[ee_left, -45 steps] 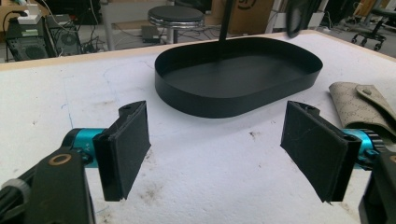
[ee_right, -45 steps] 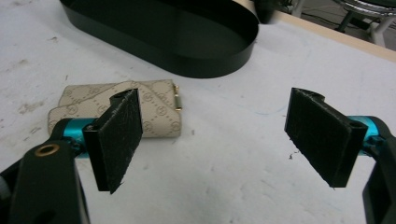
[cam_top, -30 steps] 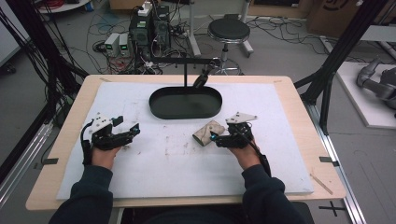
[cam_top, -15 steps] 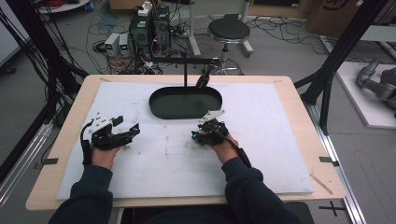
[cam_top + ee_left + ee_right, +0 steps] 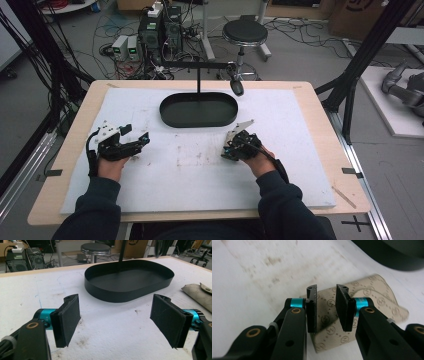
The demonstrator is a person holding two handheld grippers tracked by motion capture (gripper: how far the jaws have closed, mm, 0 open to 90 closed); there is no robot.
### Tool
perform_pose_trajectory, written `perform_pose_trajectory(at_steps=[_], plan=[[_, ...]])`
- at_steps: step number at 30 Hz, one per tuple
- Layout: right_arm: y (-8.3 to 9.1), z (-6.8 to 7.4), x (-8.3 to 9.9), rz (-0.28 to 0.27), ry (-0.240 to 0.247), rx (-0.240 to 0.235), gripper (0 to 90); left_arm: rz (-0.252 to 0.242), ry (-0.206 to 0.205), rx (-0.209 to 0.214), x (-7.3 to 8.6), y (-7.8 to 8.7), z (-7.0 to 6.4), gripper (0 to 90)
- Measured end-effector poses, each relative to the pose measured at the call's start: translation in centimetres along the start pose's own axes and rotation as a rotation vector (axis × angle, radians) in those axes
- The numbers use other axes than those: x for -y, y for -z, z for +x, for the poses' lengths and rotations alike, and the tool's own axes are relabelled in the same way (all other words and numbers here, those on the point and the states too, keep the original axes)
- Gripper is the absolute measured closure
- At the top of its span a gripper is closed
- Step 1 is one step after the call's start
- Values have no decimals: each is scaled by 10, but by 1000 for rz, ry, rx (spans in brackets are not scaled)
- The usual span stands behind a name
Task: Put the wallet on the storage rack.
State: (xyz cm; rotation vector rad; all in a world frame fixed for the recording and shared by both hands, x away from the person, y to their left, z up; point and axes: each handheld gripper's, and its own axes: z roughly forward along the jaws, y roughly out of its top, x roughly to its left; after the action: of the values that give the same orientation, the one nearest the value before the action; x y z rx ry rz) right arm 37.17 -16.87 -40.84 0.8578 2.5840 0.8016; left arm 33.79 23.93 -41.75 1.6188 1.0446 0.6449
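A beige monogram-patterned pouch (image 5: 374,297) lies flat on the white table cover, just right of the black oval tray (image 5: 198,123). My right gripper (image 5: 325,288) points down onto the pouch, open by a narrow gap, and pouch fabric shows between the pads and on both sides of them. In the high view the right gripper (image 5: 229,147) covers the pouch. My left gripper (image 5: 134,135) rests at the left of the table, wide open with nothing between its jaws. From the left gripper (image 5: 115,300) view the tray (image 5: 120,293) lies ahead and the pouch (image 5: 197,295) at the right edge.
A black stand (image 5: 199,75) rises behind the tray, and a small device (image 5: 238,88) hangs from its arm over the tray's right end. The white cover (image 5: 190,180) is stained in the middle. Beyond the table stand a stool (image 5: 245,32) and cabled electronics (image 5: 160,30).
The right gripper swung left onto the pouch, then shifted slightly back to the right and now covers it. The left gripper has stayed put.
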Motion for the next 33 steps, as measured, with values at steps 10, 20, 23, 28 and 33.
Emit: perform_pose_trajectory(at_steps=[10, 20, 23, 28, 33], plan=[[17, -28, 28, -31, -144, 120, 414, 2, -1, 1, 0, -1, -1, 238], [6, -39, 37, -49, -180, 193, 219, 2, 1, 2, 0, -1, 0, 238], [-1, -40, 41, -14, -190, 175, 212, 1, -1, 2, 0, -1, 0, 238], [-8, -43, 45, 11, -194, 151, 217, 1, 1, 4, 0, -1, 0, 238], [-6, -47, 47, 11, -236, 120, 313, 2, -2, 1, 0, -1, 0, 238]])
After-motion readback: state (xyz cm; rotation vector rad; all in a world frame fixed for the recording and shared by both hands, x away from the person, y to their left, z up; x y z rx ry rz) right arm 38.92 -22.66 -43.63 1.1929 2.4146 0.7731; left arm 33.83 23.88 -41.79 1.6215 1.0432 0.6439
